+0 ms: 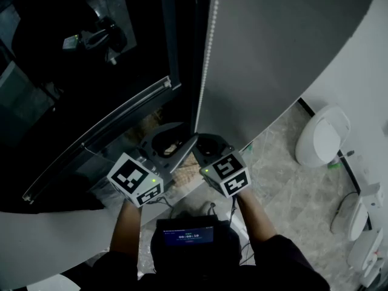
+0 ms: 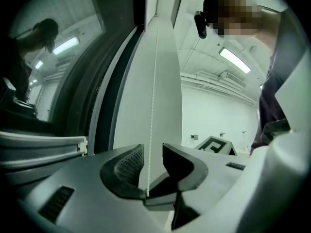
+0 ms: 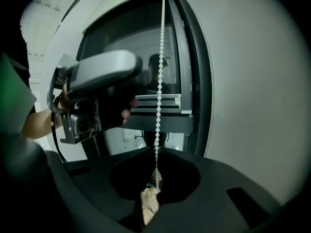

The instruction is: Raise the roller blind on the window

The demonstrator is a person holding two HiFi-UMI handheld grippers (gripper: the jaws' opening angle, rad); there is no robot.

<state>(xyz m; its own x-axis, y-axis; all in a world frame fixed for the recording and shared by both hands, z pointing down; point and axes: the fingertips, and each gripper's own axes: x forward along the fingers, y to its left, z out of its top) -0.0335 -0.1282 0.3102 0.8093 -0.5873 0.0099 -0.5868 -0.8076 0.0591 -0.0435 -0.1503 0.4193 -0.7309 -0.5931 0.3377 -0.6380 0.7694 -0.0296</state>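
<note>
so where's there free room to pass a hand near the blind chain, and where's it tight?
Free: bare marble floor between the grey blind and the white fixtures. Tight: at the bead chain, where the right gripper is shut on it and the left gripper, jaws apart around it, sits right alongside, hard by the window frame.

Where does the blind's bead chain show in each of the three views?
Head view: the bead chain runs down the left edge of the blind, from top centre to mid-picture.
Left gripper view: vertical at centre, between the parted jaws of the left gripper.
Right gripper view: vertical at centre, pinched in the right gripper.
Shared landmark: the dark window frame beside the chain.
</note>
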